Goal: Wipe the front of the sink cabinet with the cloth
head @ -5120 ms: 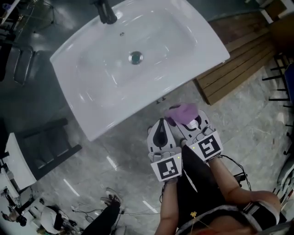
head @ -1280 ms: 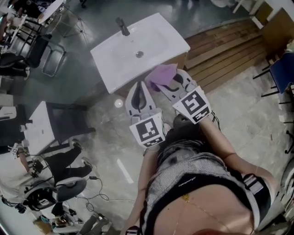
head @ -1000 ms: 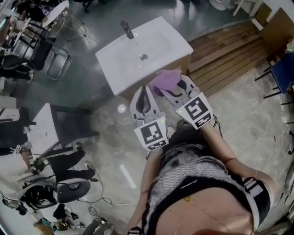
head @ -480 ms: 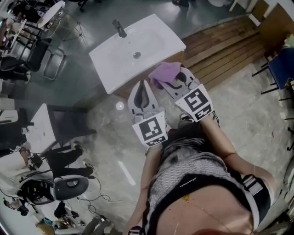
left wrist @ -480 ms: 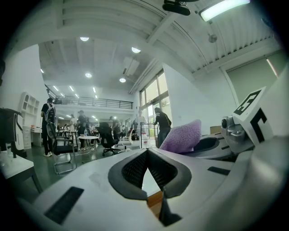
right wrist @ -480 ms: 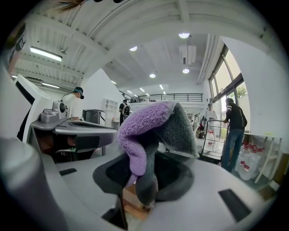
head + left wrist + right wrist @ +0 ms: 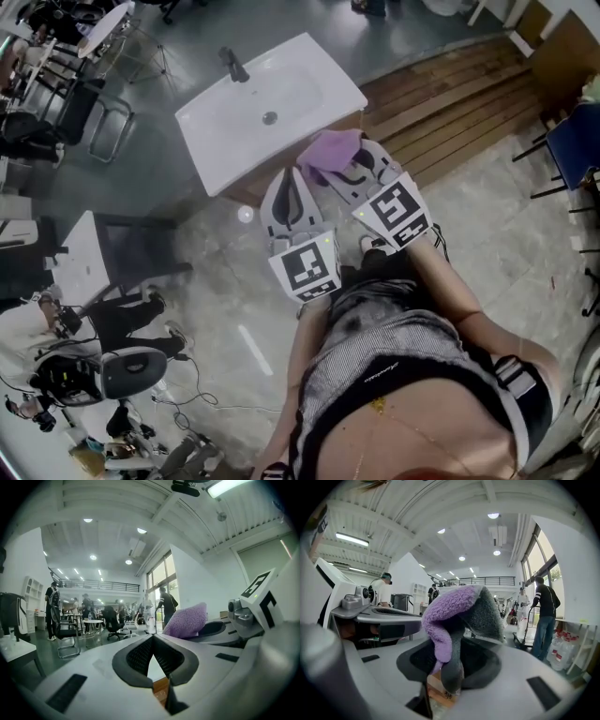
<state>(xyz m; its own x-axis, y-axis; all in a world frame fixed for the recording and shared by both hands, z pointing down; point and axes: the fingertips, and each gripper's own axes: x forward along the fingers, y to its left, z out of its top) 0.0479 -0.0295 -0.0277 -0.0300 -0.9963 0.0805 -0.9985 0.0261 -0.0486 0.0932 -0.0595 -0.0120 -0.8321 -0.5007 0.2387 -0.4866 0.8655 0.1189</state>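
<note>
Cloth (image 7: 457,613), fluffy purple with a grey underside, sits bunched and pinched in my right tool (image 7: 343,165), lifted in the air in front of the sink (image 7: 272,103) and, I judge, off the sink cabinet (image 7: 246,189). Five seconds back I was crouched close with it tucked under the basin's rim; now I stand well back and the basin looks small below, so wiping seems paused or finished. My left tool (image 7: 153,641) is closed on nothing, just beside the right.
</note>
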